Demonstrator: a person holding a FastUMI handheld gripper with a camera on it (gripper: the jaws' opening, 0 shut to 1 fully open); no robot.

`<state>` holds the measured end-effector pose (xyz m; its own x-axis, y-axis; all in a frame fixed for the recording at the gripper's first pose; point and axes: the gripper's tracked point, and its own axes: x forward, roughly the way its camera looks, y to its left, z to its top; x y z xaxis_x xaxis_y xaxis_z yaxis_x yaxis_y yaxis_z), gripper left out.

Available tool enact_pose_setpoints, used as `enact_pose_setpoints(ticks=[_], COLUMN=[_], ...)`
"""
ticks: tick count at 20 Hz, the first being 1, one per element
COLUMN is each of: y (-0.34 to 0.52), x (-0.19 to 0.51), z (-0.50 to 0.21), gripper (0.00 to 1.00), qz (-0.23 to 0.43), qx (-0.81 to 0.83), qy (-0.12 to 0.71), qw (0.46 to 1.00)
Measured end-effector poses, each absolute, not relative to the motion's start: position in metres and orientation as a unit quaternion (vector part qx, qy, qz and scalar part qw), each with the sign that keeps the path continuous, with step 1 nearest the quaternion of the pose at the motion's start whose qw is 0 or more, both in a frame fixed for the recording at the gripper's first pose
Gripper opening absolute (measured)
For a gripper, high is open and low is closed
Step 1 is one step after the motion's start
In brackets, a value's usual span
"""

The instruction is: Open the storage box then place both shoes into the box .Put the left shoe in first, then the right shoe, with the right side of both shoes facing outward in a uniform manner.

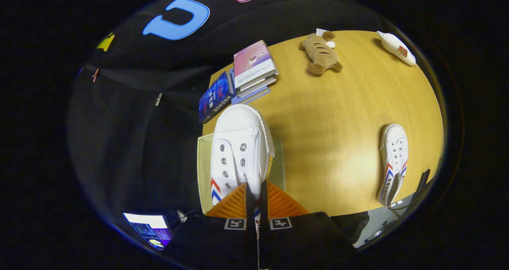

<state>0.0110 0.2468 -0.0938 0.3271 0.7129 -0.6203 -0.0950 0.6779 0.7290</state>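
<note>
Two shoes are in play, and we have one of them in hand: the fingers (254,200) are drawn close together, pinching the heel collar of the held shoe (238,150) so that its toe points straight ahead, away from us. We take the grip at the heel because it is the thin, stiff edge that both fingers can press from either side, and it leaves the whole length of the shoe free to be steered.

Directly under that shoe and just ahead of the fingers lies the storage box (203,174), a pale rectangular tray at the near edge of the tabletop (338,115). It appears to be open already, though the shoe hides most of its inside and we cannot tell whether the sole touches the floor of it. We judge we are carrying the first shoe to its place, lengthwise along the box.

Off to the right of the fingers, well apart, the other shoe (393,162) waits on the wood, toe also pointing away.

Beyond the held shoe's toe sits a stack of books (250,71), and farther off a plush toy (321,54) and a white packet (397,47); none of them stands in our path.
</note>
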Motion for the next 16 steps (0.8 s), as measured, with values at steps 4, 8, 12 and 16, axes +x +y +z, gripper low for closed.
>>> enact_pose_setpoints(ticks=[4,8,12,16], y=[0.307,0.362,0.389,0.414], x=[0.003,-0.004,-0.011,-0.012], z=[-0.098,-0.119,-0.15,-0.174], gripper=[0.06,0.06,0.07,0.07], qz=[0.281,0.277,0.261,0.238], qx=[0.279,0.257,0.218,0.216], qy=[0.537,0.564,0.59,0.602], qw=[0.745,0.735,0.732,0.731])
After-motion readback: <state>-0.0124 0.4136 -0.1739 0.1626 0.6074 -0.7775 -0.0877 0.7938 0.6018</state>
